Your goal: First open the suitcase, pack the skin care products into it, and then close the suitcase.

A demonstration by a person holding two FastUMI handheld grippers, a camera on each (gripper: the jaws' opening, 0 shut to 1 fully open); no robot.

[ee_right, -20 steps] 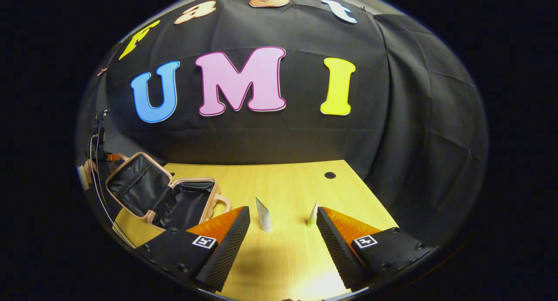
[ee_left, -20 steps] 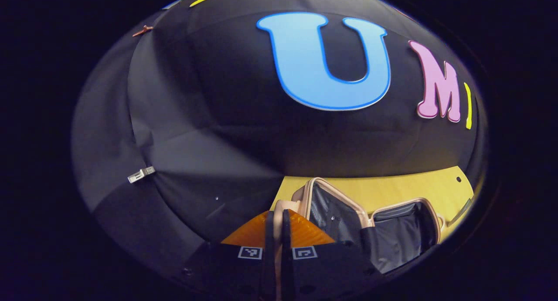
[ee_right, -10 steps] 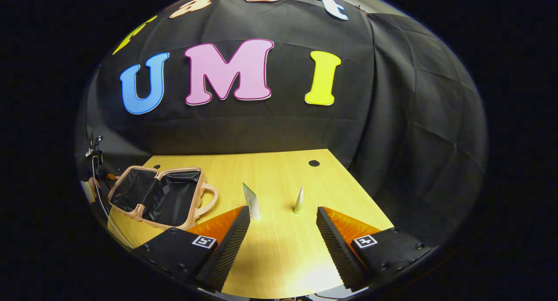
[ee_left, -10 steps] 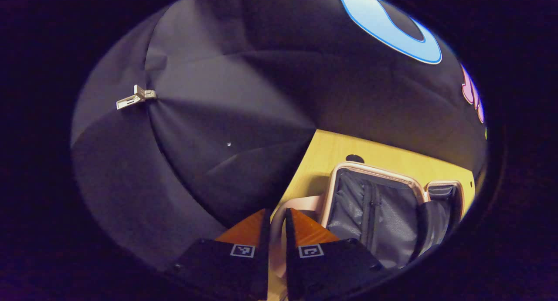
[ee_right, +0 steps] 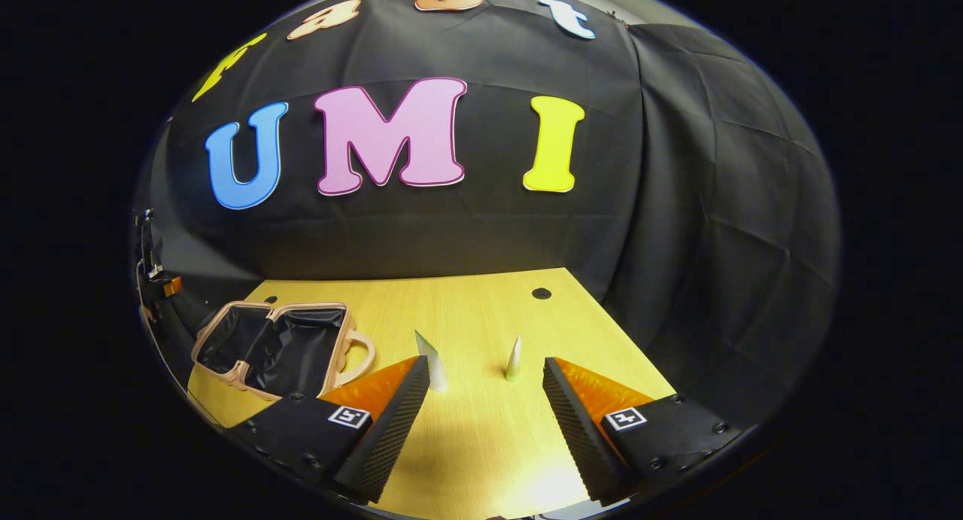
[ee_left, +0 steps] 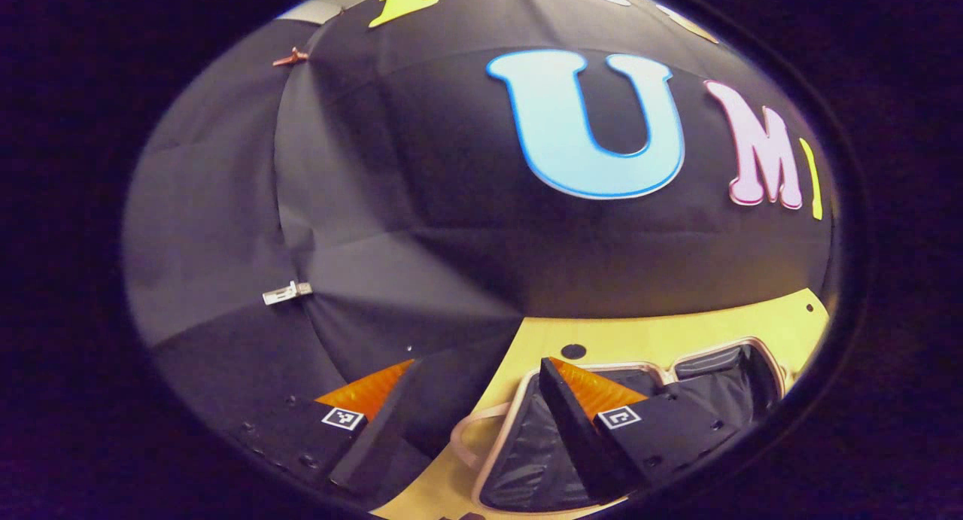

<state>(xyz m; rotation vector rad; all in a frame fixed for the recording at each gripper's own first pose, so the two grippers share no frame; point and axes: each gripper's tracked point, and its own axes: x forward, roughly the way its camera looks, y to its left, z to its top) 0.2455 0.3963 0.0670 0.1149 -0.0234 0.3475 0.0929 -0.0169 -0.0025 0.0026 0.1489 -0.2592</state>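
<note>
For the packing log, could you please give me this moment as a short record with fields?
suitcase: pink suitcase lies open flat on the wooden table, dark lining showing
skin care products: two tubes, left tube and right tube, stand upright on the table, outside the case
left claw: open, holding nothing, over the case's edge
right claw: open, holding nothing, facing the tubes
stage: case opened, nothing packed
</note>
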